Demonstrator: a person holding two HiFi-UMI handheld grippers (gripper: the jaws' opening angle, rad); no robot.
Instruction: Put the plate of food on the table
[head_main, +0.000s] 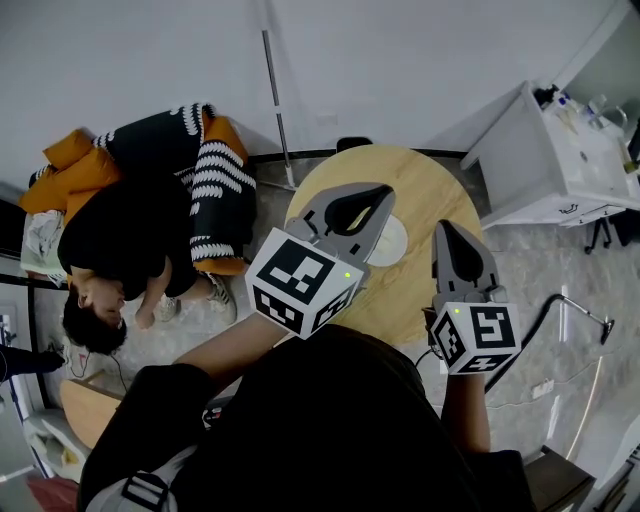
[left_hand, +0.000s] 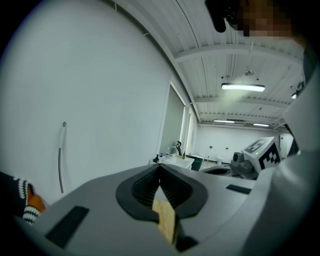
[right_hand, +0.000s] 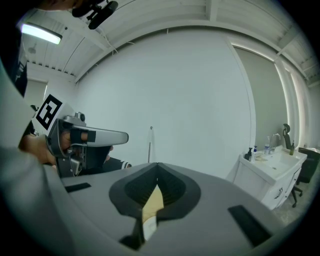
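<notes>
Left gripper (head_main: 378, 196) and right gripper (head_main: 447, 228) hover above round desk (head_main: 430, 190), fingers clenched on nothing; plate (head_main: 393, 246), half hidden, seemingly already set down. Next: pull clear.

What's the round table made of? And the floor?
The round table looks like light wood or laminate: tan, even, matte top. The floor looks like stone tile, though I can't be sure: pale grey with cloudy veins.

We see even, cool light from the ceiling strip light (left_hand: 243, 87) — mild glare around it. Both gripper views show heavy fisheye bending and dark vignetted corners; shadows are soft, the close foreground slightly blurred.
</notes>
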